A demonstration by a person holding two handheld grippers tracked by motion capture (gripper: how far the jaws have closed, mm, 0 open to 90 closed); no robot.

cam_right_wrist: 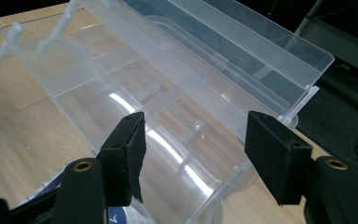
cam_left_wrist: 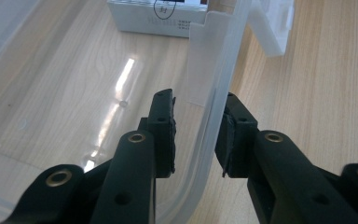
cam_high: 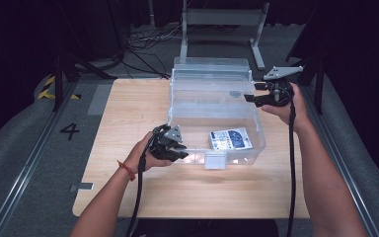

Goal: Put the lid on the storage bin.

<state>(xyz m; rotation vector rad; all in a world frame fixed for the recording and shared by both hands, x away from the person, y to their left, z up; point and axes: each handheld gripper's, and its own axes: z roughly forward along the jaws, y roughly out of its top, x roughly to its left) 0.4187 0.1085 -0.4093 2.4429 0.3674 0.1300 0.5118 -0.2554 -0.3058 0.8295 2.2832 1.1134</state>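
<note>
Clear plastic box (cam_high: 217,106) on pale wooden table (cam_high: 128,128), left claw (cam_left_wrist: 196,135) astride its wall, unclamped, right claw (cam_right_wrist: 196,154) apart, dark room.

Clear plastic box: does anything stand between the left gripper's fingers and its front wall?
Nothing visible does. The left gripper straddles the clear plastic box front wall, one of its fingers inside and one outside, with small bare gaps either side. The packet lies farther along inside.

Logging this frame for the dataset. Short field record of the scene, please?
container: clear plastic box on wooden table, lid open at the far side
contents: small printed packet at near right
left hand-held gripper: jaws straddle box's near wall, small gaps at the pads
right hand-held gripper: open at box's far right corner, holding nothing
</note>
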